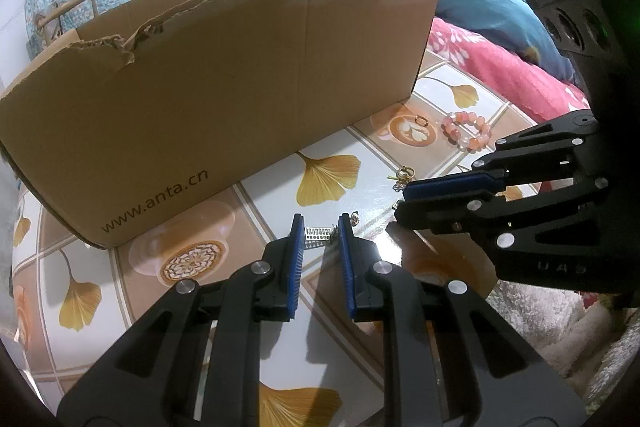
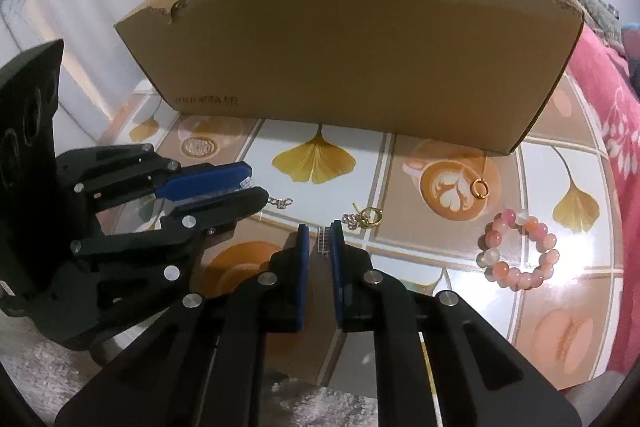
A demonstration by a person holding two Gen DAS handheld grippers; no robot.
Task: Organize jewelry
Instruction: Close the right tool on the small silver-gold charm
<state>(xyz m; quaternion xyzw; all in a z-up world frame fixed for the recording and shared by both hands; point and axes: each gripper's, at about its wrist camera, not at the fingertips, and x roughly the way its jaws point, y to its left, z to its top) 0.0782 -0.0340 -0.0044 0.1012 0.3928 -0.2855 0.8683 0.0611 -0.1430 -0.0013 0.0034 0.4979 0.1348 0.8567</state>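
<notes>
My left gripper (image 1: 319, 223) is shut on a silvery ladder-like strip (image 1: 318, 237) low over the tiled tabletop; a short silver chain (image 2: 280, 203) trails from it. Just to its right, my right gripper (image 2: 319, 227) grips a similar silver strip (image 2: 323, 243), seen edge-on between its blue pads. I cannot tell whether the two strips are one piece. A gold toggle clasp (image 2: 370, 217) with small links, a gold ring (image 2: 480, 187) and a pink bead bracelet (image 2: 518, 251) lie on the table to the right. An open cardboard box (image 2: 352, 59) stands behind them.
The box's long wall (image 1: 224, 99) has a torn top edge and fills the back of the table. Pink floral bedding (image 2: 608, 115) borders the table on the right. White fluffy fabric (image 1: 540, 315) lies along the near edge.
</notes>
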